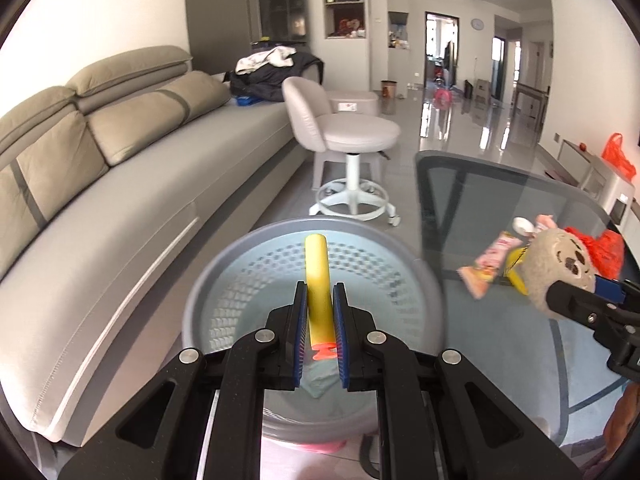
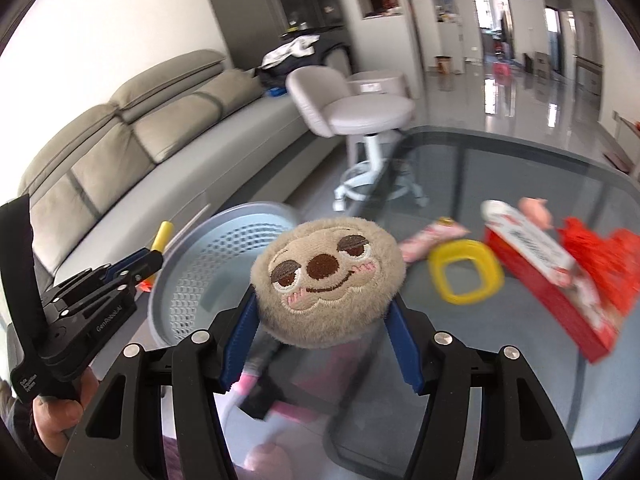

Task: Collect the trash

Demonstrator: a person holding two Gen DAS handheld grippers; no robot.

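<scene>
Left gripper clenched on a yellow dart, held above the open gray basket. Right gripper grips a plush sloth face between its blue pads, over the glass table, beside the basket.

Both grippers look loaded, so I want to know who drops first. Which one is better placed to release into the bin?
Left. The left gripper holds the yellow foam dart directly above the grey basket. The right gripper holds the plush sloth off to the side, over the glass table.
</scene>
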